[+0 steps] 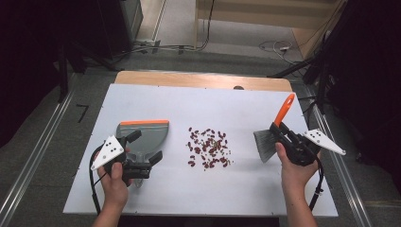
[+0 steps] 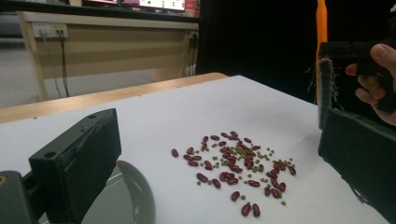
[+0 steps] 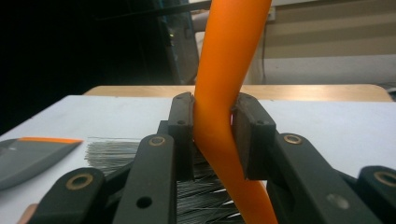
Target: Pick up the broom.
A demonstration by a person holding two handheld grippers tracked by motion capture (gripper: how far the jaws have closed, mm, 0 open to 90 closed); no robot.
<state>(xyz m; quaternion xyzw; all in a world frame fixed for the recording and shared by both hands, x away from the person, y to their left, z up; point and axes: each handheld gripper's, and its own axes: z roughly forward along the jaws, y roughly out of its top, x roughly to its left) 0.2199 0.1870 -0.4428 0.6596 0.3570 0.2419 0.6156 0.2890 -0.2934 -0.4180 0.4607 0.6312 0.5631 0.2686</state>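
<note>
A grey dustpan [image 1: 144, 130] with an orange front edge lies left of centre on the white table [image 1: 213, 106]. My left gripper [image 1: 147, 145] hovers open over the dustpan's rear, its jaws wide apart; in the left gripper view [image 2: 219, 135] a curved grey part of the dustpan [image 2: 137, 191] shows below. A scatter of red and small green beans [image 1: 208, 147] [image 2: 236, 163] lies mid-table. My right gripper [image 1: 278, 130] [image 3: 212, 135] is shut on the orange handle [image 3: 224, 70] of a brush [image 1: 283, 111]. Its grey bristles [image 1: 265, 144] [image 3: 116, 151] point towards the beans.
A bare wooden strip [image 1: 203, 79] runs along the table's far edge, with cables on the floor [image 1: 227, 35] beyond. Dark stands flank both sides. White surface lies open between the beans and each tool.
</note>
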